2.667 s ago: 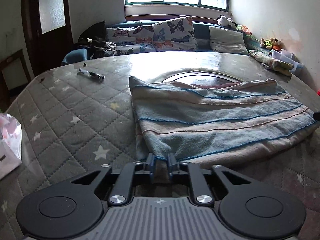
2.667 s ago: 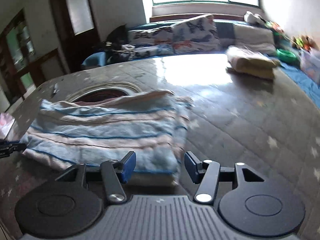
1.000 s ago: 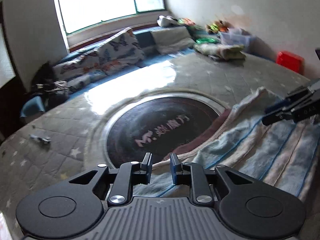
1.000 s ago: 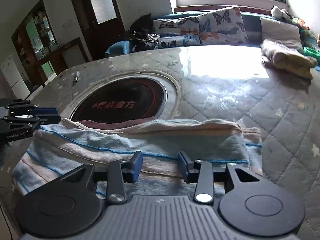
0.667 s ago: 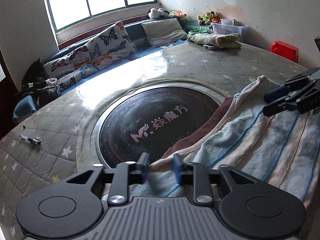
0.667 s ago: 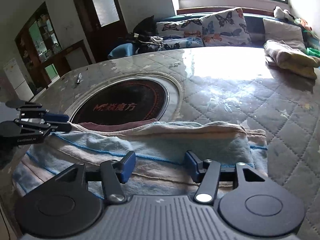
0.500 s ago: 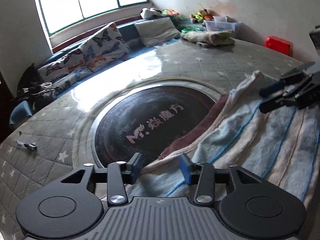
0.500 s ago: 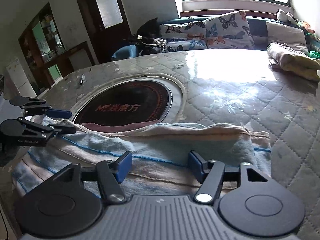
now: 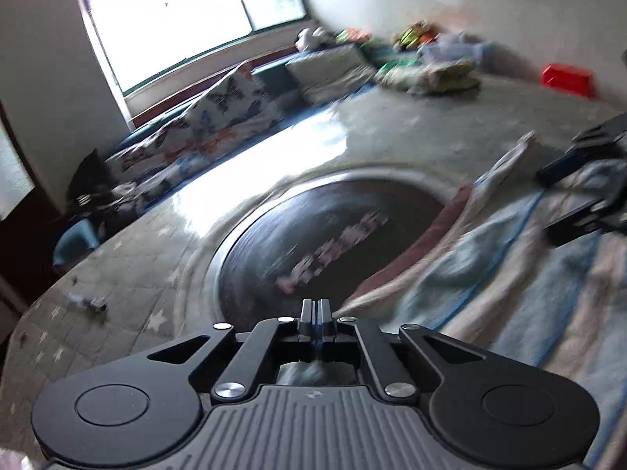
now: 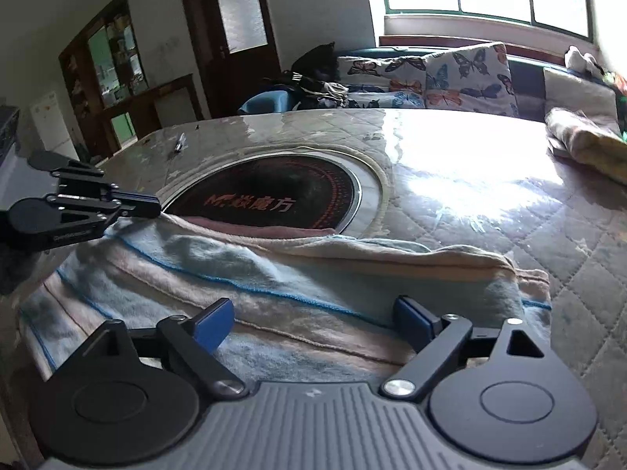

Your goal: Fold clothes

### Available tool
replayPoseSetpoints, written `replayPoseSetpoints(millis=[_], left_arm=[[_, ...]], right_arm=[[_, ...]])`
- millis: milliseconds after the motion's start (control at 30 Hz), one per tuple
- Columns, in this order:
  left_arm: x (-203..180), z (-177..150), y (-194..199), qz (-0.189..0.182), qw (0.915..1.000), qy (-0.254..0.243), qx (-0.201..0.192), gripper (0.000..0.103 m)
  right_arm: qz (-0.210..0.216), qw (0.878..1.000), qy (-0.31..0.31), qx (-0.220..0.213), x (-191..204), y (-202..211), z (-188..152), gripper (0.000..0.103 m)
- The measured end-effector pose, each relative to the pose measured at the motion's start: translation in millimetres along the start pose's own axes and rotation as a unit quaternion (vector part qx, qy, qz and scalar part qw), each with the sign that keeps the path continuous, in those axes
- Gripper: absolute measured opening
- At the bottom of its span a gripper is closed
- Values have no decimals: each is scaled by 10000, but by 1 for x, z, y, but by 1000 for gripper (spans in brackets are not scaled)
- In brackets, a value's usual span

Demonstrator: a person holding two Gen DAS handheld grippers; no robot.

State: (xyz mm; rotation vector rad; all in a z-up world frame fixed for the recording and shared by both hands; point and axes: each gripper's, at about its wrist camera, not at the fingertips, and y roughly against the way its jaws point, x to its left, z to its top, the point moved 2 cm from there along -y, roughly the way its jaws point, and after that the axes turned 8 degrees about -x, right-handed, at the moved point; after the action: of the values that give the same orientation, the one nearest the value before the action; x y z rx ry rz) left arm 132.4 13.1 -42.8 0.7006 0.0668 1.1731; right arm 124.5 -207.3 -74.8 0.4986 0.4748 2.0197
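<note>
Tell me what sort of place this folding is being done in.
Most likely a lived-in home sitting or dining room: butterfly-print cushions line a window bench, a big table with a quilted cover holds the striped garment, and soft toys sit by the wall.

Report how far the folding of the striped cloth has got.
Done: the striped cloth lies doubled over on the quilted table, one layer on another.
In hand: the right gripper has just been opening above the cloth's near edge and is pressing nothing. The left gripper is shut at the cloth's corner; whether it pinches fabric I cannot tell.
Left: probably another fold to make it compact.
</note>
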Motion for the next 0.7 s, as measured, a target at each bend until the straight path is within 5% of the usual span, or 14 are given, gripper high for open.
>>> replayPoseSetpoints(millis=[200,300,500,700], left_arm=[[11,-2,5,141,9990,411,103,6],[15,7,20,183,9981,582,-29,6],[-11,13,40,-355,9976,532,-271,6],[-16,0,29,-346,9975,622,-4,6]], right_arm=[[-118,9997,113,156,6,-1,4,92],[-140,9996,63,221,6,-2,11,83],[-371,9988,-44,304,-1,-13,25,61],[-573,9973,-312,325,-15,-25,30,49]])
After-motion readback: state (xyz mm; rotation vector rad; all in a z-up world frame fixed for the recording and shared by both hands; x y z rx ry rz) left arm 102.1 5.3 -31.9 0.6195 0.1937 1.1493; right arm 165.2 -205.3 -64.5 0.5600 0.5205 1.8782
